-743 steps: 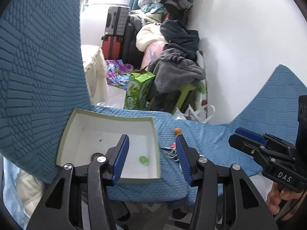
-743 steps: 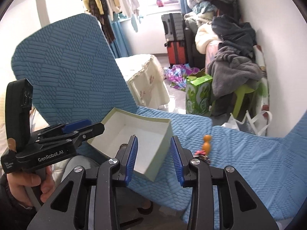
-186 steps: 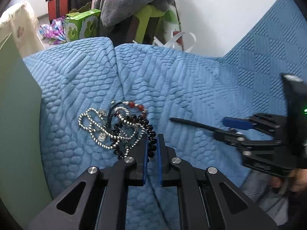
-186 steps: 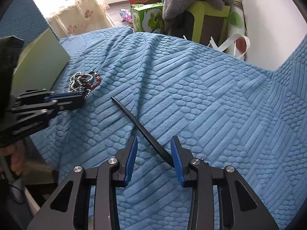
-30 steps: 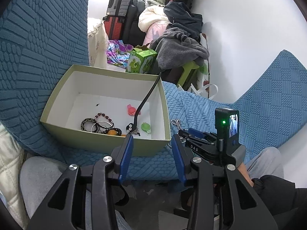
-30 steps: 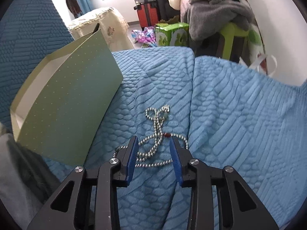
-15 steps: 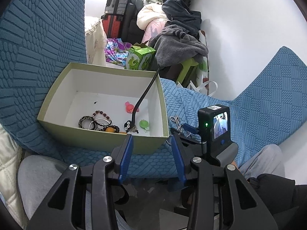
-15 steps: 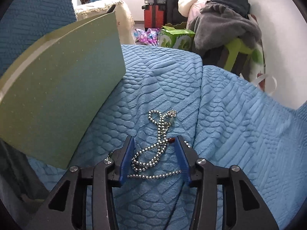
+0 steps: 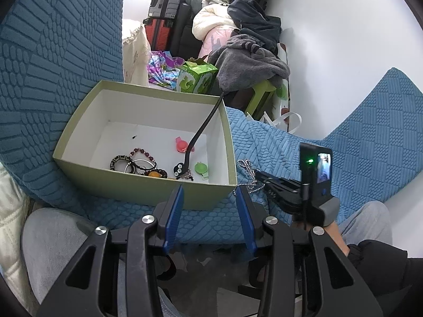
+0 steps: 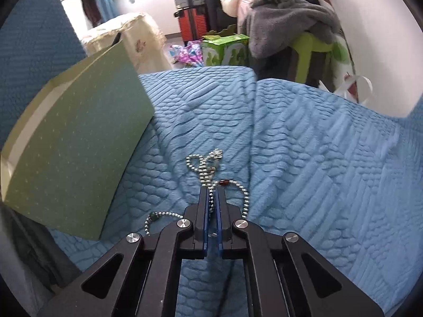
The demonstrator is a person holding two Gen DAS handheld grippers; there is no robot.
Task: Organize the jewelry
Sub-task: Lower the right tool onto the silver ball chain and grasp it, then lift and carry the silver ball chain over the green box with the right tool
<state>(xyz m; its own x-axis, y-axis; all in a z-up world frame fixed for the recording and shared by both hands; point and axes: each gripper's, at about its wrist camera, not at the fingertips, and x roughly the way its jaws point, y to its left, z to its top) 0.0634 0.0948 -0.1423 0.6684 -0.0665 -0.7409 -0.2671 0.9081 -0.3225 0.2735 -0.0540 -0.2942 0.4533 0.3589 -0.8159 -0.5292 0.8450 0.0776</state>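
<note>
Several pieces already lie in the green box, frame centre-left. One ball chain remains on the blue cover, the right gripper having just closed on it; the left gripper hangs half-open, empty.

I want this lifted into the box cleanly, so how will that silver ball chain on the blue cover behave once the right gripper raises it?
Probably floppy: the ball chain lies in loose loops on the blue cover. The right gripper pinches only one strand, so the rest would likely dangle and swing. Its small round beads look slippery, so it may slide through the fingers before reaching the box.
</note>
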